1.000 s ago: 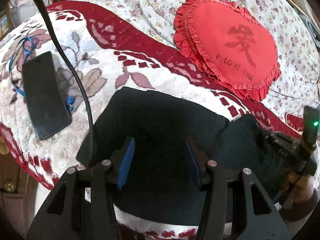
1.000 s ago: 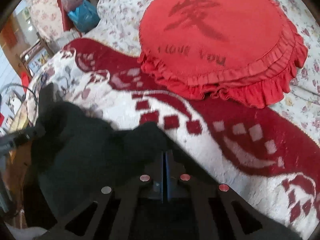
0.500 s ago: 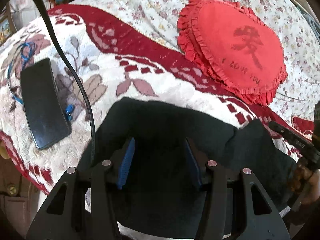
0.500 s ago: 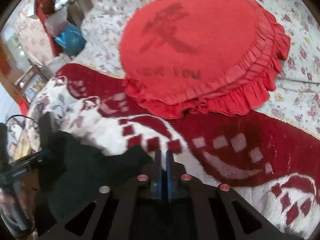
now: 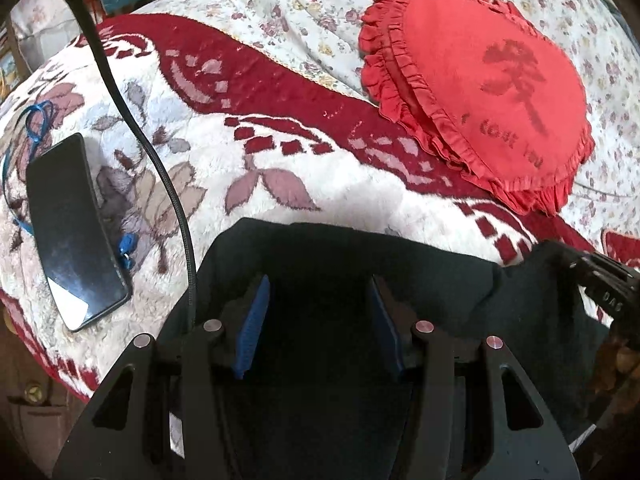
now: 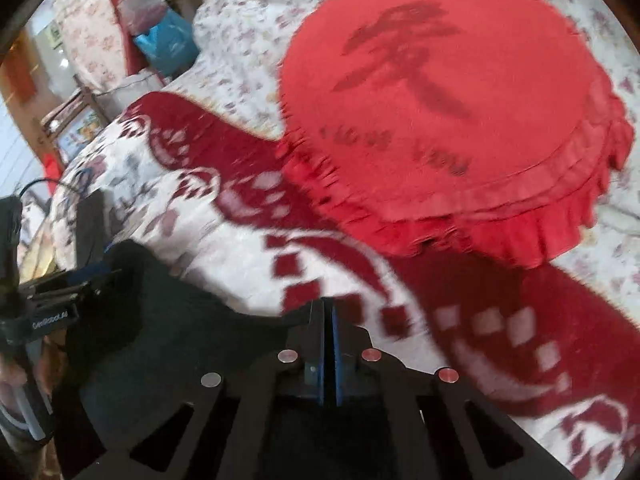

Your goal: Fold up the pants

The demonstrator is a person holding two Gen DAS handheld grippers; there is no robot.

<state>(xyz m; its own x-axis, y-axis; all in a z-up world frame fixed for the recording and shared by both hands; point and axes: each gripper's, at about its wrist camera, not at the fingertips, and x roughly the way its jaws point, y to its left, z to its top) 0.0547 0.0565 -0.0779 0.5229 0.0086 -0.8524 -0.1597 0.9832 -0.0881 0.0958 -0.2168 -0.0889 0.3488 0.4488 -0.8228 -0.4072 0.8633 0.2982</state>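
While your left tongs (image 5: pixel 320 312) hang over the pants (image 5: pixel 360 264), they stand released, about half spread, the blue pads (image 5: pixel 252 320) clear of the cloth beneath them. Your right tongs (image 6: pixel 329 344) are clenched; the jaws have just been closing, and the pants' edge runs right up to them, but you cannot tell from either view whether any cloth is caught between the pads.

The pants lie as a dark, roughly squared bundle on the blanket (image 5: pixel 320 184) at the near edge of the bed, apparently partly folded already. Expect them to be light, limp and not slippery: they will sag from any single pinch and drag on the plush pile rather than slide. Take hold at the edge and corners, one corner per tongs, catching all layers together; a bite in the middle would only bunch them. Lift enough to clear the blanket before carrying the fold over.

A phone (image 5: pixel 72 240) lies well to the left, with a cable (image 5: pixel 160 168) trailing down to the pants' left edge, so keep your left corner free of it. A red cushion (image 5: pixel 480 112) sits farther back, well apart.
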